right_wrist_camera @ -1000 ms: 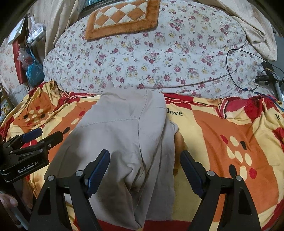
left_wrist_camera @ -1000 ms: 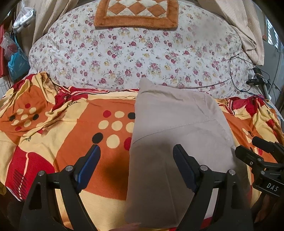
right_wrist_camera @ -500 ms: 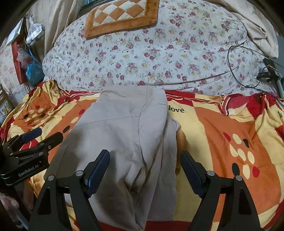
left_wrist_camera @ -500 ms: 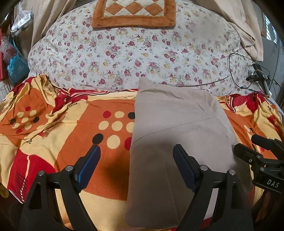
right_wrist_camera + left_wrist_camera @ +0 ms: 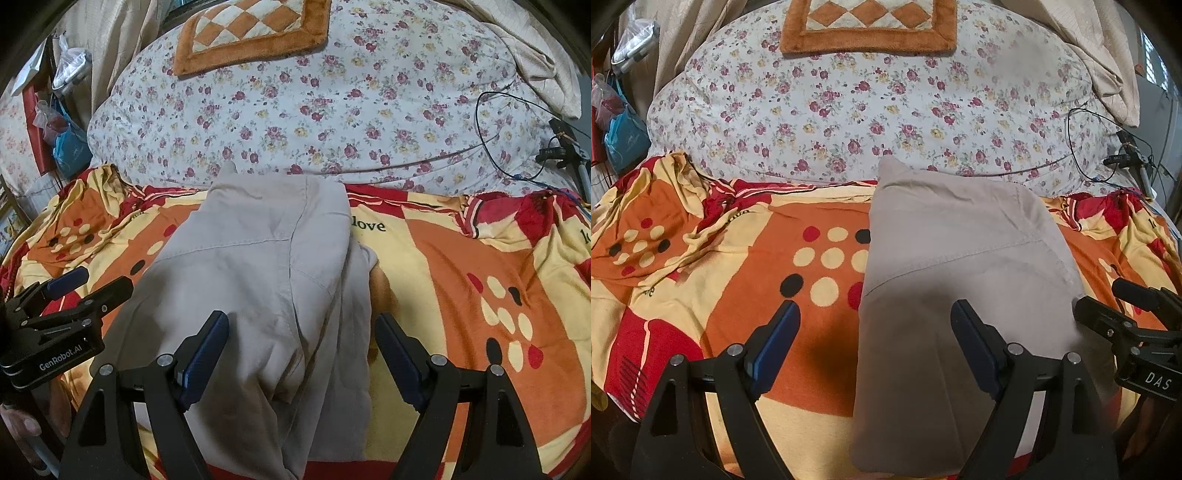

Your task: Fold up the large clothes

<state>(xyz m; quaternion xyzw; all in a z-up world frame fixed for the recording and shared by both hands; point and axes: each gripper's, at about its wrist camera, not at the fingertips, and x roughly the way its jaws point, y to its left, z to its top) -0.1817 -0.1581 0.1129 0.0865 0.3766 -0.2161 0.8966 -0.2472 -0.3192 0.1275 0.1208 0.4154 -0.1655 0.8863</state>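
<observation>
a folded beige cotton garment lies as a long strip on a bed covered by an orange, red and yellow blanket with dots. its far end touches a large white quilt with small red flowers, and an orange and cream checkered plush mat sits on top of that quilt. the left claw hovers above the garment's left edge, jaws wide apart and holding nothing; its right finger is over the cloth and its left finger over the blanket. the right claw hovers above the garment's near right part, jaws also wide apart and empty. a thin black cable loops across the quilt at the right.
</observation>
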